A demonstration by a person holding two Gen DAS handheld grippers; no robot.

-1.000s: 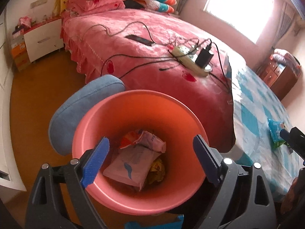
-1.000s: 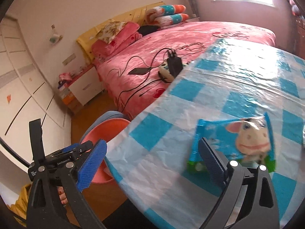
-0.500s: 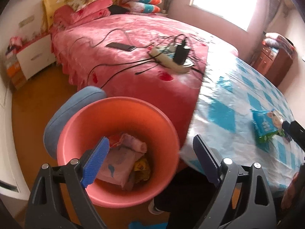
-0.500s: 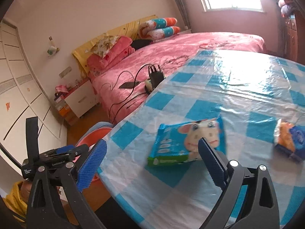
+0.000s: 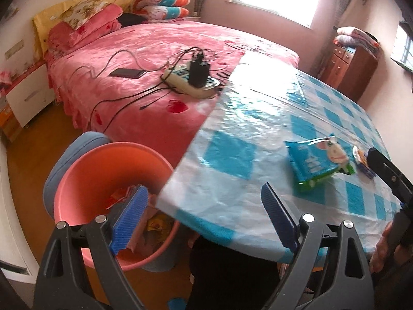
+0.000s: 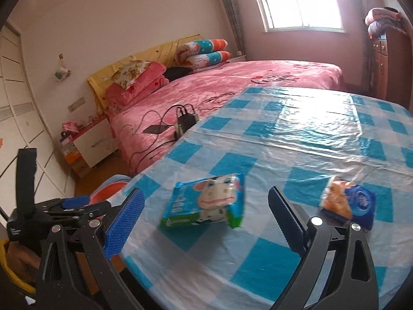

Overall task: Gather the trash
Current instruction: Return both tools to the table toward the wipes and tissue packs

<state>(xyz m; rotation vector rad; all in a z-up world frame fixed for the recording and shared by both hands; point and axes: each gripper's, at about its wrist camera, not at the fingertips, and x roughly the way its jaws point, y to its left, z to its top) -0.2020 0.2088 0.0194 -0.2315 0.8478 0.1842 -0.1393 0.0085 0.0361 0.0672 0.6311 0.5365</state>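
Note:
A pink bucket (image 5: 85, 165) with wrappers inside stands on the floor beside the table (image 5: 232, 170). A blue packet with a cartoon cow (image 5: 318, 161) (image 6: 206, 204) lies on the blue-and-white checked cloth. To its right rests a smaller orange-and-blue wrapper (image 6: 347, 202) (image 5: 362, 159). My left gripper (image 5: 204, 219) is open and empty, hanging over the table's near-left corner and the bucket's edge. My right gripper (image 6: 206, 224) is open and empty, just in front of the cow packet. The left gripper also shows in the right wrist view, low at the left (image 6: 64, 211).
A bed with a pink cover (image 5: 144, 59) stands behind the table, carrying a power strip with chargers (image 5: 191, 77), a phone (image 5: 127, 72) and cables. A blue chair back (image 5: 69, 152) sits behind the bucket. A wooden dresser (image 5: 348, 69) is far right, a white nightstand (image 5: 28, 98) far left.
Both grippers have swung right, from over the bucket and table edge onto the tabletop. The bucket has slid to the lower left; the cow packet and second wrapper have come into fuller view.

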